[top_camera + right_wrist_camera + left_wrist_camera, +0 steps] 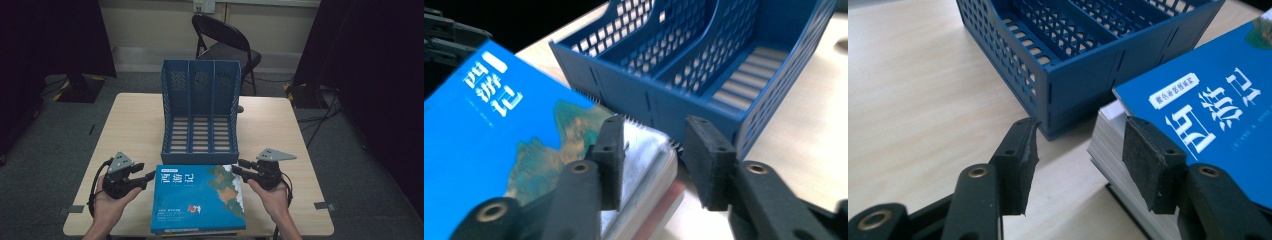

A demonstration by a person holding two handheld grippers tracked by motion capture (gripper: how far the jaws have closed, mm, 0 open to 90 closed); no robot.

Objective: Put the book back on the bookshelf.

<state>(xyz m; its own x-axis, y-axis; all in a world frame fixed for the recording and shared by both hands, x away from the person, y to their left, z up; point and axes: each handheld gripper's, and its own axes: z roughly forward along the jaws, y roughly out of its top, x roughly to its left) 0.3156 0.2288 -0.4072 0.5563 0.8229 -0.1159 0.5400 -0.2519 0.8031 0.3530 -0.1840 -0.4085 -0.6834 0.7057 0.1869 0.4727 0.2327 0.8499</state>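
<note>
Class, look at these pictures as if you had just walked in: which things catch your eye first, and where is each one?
The bright blue book at the table's near edge stands out first, lying on top of other books. Just beyond it, mid-table, stands a blue three-slot file rack. The left gripper and right gripper flank the book's far corners, jaws apart; whether their pads press on it cannot be told.

1. My right gripper (651, 160) has its black fingers (611, 160) astride the top corner of a stack of books (644, 170).
2. The top blue book (489, 130) fills nine o'clock.
3. The blue file rack (704, 65) lies at twelve, on the pale worktop (809, 135).
</note>
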